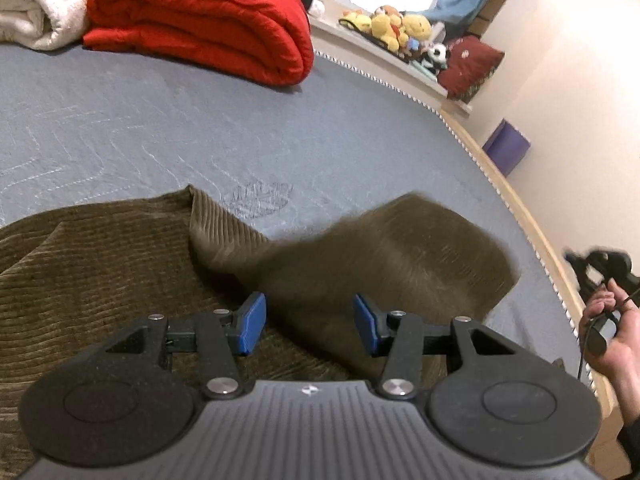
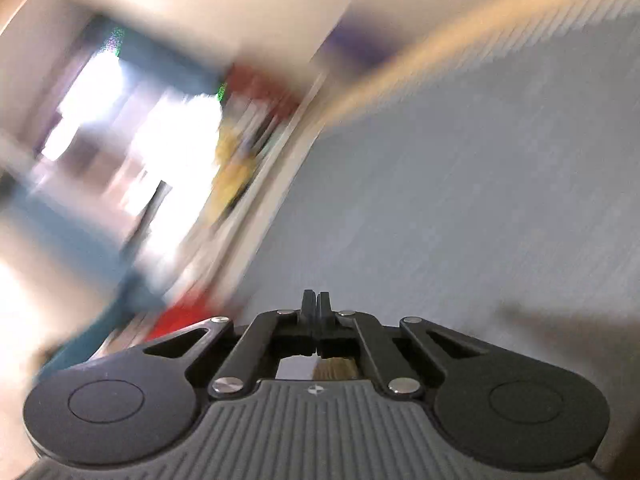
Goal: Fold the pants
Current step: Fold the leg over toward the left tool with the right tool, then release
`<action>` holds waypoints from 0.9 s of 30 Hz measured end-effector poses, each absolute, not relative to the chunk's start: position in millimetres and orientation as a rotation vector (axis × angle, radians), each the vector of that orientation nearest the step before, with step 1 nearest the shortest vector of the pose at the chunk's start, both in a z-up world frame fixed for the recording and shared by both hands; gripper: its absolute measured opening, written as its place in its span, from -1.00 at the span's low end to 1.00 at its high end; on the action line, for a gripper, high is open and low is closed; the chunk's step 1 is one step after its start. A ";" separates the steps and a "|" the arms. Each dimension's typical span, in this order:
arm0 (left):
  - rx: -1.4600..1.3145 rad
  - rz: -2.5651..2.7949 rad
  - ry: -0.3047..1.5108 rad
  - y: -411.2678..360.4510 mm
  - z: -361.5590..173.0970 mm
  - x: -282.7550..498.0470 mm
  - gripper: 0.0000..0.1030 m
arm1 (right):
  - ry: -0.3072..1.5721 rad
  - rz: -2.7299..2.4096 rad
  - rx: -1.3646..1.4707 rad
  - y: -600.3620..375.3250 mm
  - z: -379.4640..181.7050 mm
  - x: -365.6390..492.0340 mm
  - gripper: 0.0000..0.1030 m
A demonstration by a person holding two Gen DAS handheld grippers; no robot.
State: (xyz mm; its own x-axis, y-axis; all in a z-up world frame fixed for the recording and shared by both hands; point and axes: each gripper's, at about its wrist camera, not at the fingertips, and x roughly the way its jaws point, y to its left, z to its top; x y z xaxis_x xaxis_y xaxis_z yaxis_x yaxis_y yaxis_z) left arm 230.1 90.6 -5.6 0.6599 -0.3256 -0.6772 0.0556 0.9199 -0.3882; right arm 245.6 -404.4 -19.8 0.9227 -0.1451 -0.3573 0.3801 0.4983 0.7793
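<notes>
Olive-brown corduroy pants (image 1: 100, 272) lie on the blue-grey bed cover (image 1: 160, 132). One part of them (image 1: 400, 252) at the right is blurred by motion. My left gripper (image 1: 309, 324) is open just above the pants, blue pads apart, holding nothing. My right gripper (image 2: 316, 306) is shut with its fingers pressed together and nothing visible between them. The right wrist view is heavily blurred and shows the bed cover (image 2: 480, 200) and the room. The right gripper (image 1: 600, 268) also shows at the far right of the left wrist view, in the person's hand beyond the bed edge.
A folded red blanket (image 1: 200, 20) and a white blanket (image 1: 36, 8) lie at the far side of the bed. Plush toys (image 1: 400, 26) and a red cushion (image 1: 468, 66) sit on a ledge beyond. A purple box (image 1: 506, 146) stands by the wall. The bed's wooden edge (image 1: 532, 232) runs along the right.
</notes>
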 end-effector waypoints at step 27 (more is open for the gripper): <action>0.165 -0.345 0.995 2.6 -101.5 257.9 -0.71 | 0.690 -0.197 0.681 -400.2 -82.5 347.0 -0.81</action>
